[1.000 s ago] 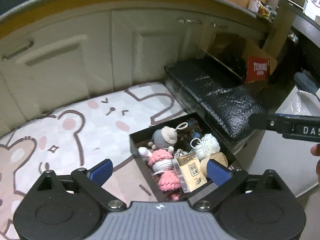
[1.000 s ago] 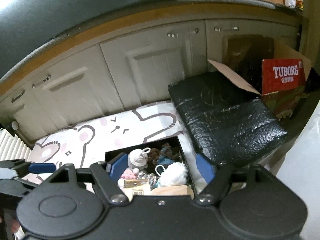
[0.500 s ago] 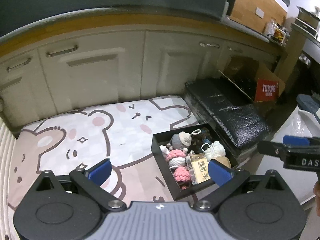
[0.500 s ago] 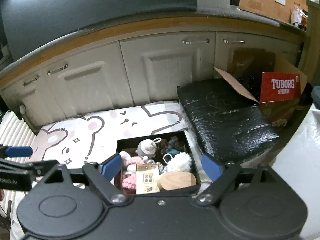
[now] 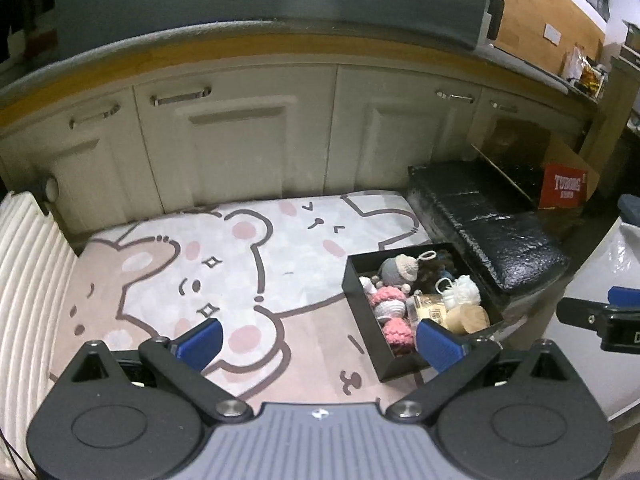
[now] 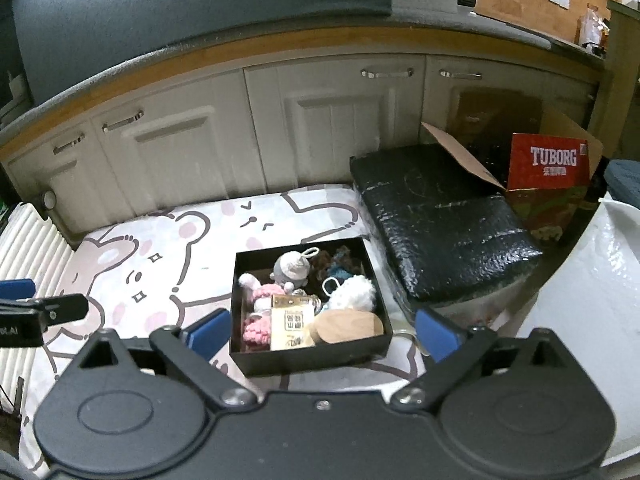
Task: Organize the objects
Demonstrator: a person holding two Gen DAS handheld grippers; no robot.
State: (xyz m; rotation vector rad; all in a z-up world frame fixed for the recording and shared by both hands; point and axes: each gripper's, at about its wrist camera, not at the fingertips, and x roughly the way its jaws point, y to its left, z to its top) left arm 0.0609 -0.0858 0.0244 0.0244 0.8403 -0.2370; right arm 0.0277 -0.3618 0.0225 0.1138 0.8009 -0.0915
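Left wrist view: I log a rug [image 5: 248, 264] printed with cartoon bears, laid on the floor against cream cabinet doors [image 5: 240, 148] under a wood-edged counter; a ribbed white mat [image 5: 28, 264] at its left edge. A black wrapped slab [image 5: 484, 224] lies just beside the rug on the right, a red Tuborg carton [image 5: 564, 188] behind it. The black box [image 5: 384, 344] sits on the rug's right part, holding a grey knitted doll [image 5: 396, 270], pink crocheted pieces [image 5: 390, 300], a white pom-pom [image 5: 466, 290], a printed card [image 5: 434, 312] and a tan round piece [image 5: 470, 318]. My left gripper [image 5: 318, 340] is spread wide, nothing between its blue pads, held above the rug left of the box. Right wrist view: same rug [image 6: 168, 248], cabinets [image 6: 328, 128], slab [image 6: 444, 216] and carton [image 6: 548, 168]. The box [image 6: 308, 354] lies directly ahead; my right gripper [image 6: 322, 334] is spread wide around its near side, gripping nothing.
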